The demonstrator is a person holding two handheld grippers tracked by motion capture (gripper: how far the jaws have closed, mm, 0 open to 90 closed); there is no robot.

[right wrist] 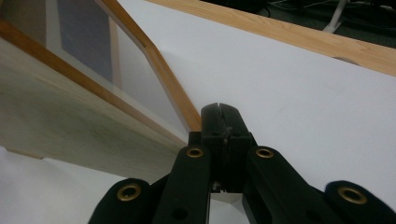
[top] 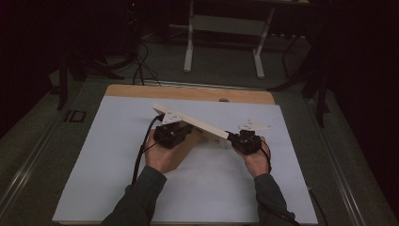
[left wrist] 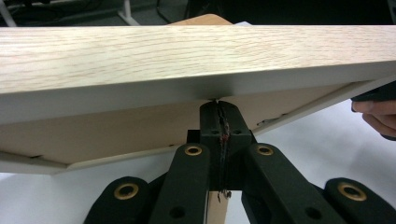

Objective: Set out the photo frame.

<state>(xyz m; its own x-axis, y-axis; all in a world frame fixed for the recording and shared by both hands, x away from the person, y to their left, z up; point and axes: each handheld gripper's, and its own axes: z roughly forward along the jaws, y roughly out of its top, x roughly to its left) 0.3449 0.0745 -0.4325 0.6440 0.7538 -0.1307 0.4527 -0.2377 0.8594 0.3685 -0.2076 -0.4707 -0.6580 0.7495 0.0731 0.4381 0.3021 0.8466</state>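
Now wooden frame (top: 197, 123) raised between claws; left claw (left wrist: 218, 109), right claw (right wrist: 219, 112) pressed together.

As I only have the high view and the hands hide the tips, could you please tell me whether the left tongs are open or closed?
Observer: The left gripper view shows the left tongs shut, with their tips up at the lower edge of the wooden frame.
Operator: Thank you. And the right ones?
Observer: The right tongs are shut too, with their tips beside a corner of the frame's border.
Operator: What is inside that border?
Observer: In the right gripper view, a pale mat surrounds a grey-blue panel.
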